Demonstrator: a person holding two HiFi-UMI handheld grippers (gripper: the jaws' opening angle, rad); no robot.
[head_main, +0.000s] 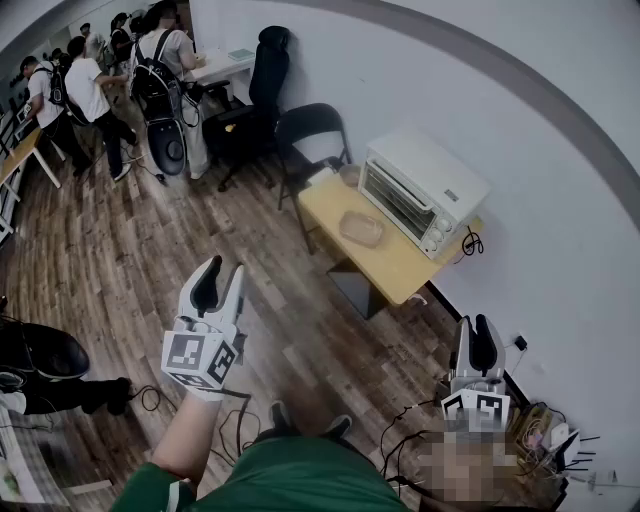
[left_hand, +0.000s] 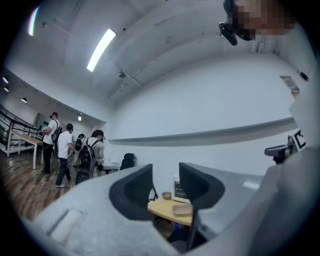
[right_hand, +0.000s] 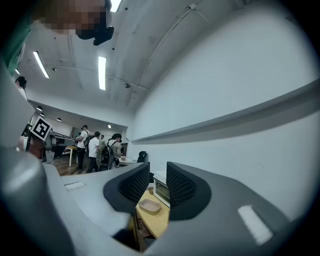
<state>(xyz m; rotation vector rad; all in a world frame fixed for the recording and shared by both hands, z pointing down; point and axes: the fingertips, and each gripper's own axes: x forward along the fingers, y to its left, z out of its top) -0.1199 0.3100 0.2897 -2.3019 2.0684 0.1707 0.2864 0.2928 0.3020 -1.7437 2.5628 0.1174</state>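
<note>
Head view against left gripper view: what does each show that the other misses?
Only the head view shows the left gripper from above, the person's shoes and floor cables. Only the left gripper view shows the ceiling light and its jaws apart, empty. Both show the yellow table, oven, dish and people.

Small light-wood table sits on the wood-plank floor, pushed up against the white wall. On top there's a white toaster oven along the wall side, a shallow tray in front of it, and a little bowl at the far end.
</note>
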